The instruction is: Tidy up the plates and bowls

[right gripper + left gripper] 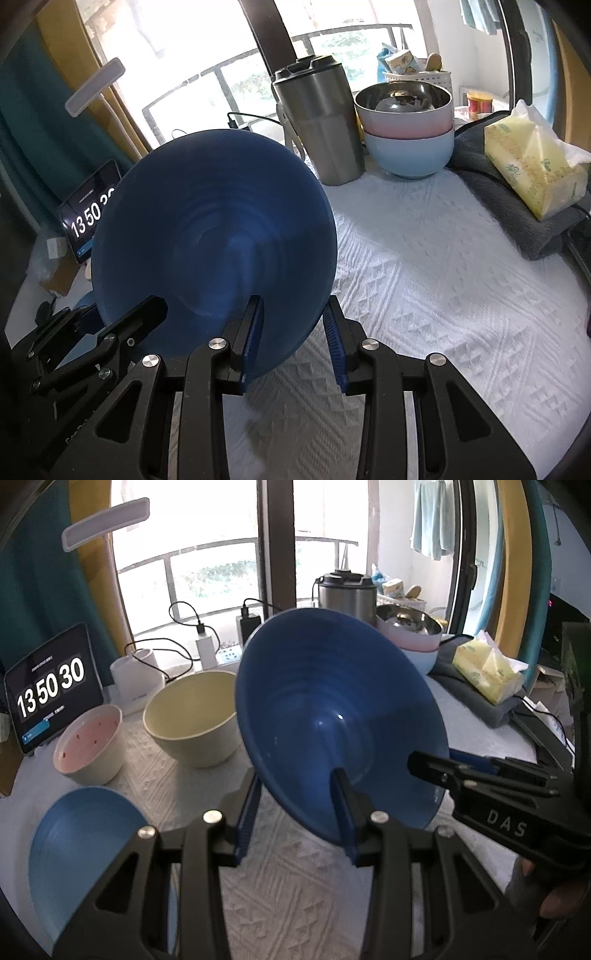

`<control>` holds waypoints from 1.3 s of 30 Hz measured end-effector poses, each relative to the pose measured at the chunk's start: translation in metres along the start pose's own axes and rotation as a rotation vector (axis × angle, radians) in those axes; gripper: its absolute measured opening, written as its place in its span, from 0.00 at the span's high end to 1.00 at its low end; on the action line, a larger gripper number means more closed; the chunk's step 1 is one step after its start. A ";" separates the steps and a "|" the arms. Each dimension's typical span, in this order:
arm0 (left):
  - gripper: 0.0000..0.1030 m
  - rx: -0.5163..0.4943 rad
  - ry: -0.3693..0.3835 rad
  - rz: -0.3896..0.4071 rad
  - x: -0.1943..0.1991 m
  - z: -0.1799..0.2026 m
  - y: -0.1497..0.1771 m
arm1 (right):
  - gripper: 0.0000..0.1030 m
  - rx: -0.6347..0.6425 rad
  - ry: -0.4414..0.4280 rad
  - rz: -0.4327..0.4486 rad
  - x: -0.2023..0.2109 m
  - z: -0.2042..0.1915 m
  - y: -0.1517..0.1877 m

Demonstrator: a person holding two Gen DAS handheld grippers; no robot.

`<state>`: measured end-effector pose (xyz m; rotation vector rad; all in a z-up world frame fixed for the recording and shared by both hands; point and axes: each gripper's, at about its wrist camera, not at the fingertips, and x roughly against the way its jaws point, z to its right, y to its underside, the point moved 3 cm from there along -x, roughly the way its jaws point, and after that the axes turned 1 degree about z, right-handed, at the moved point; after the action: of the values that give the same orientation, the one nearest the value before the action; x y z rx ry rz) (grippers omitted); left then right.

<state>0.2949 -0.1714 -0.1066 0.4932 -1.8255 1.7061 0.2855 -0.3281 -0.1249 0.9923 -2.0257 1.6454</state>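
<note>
A dark blue bowl (332, 709) hangs tilted above the table, its inside facing the left wrist camera. My left gripper (299, 794) is shut on its lower rim, one finger inside and one outside. My right gripper (293, 321) is shut on the same dark blue bowl (214, 229), at another part of the rim. It shows as a black jaw at the bowl's right edge in the left wrist view (436, 766). A cream bowl (192, 716), a cream bowl with a pink perforated inside (88, 746) and a light blue bowl (85, 842) sit on the white cloth to the left.
A steel bowl in a pink bowl in a light blue bowl (406, 122) is stacked at the back, beside a steel tumbler (317, 122). A yellow tissue pack (532, 162) lies on a grey cloth at right. A tablet clock (51, 690) stands far left, with chargers and cables behind.
</note>
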 end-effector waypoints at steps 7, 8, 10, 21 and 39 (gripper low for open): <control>0.62 0.010 0.002 0.009 0.017 0.000 0.011 | 0.66 0.015 0.002 0.007 0.016 -0.005 0.012; 0.62 0.013 0.002 0.008 0.019 0.000 0.012 | 0.66 0.017 0.002 0.006 0.017 -0.005 0.013; 0.62 0.016 0.002 0.009 0.023 0.000 0.016 | 0.66 0.021 0.002 0.004 0.020 -0.006 0.017; 0.62 0.025 -0.007 0.009 0.041 -0.006 0.030 | 0.66 0.036 -0.003 0.005 0.034 -0.016 0.031; 0.61 0.048 -0.024 -0.004 0.057 -0.022 0.043 | 0.66 0.054 -0.018 -0.014 0.038 -0.037 0.043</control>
<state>0.2285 -0.1384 -0.1028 0.5384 -1.8023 1.7525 0.2228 -0.3012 -0.1207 1.0408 -1.9914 1.6975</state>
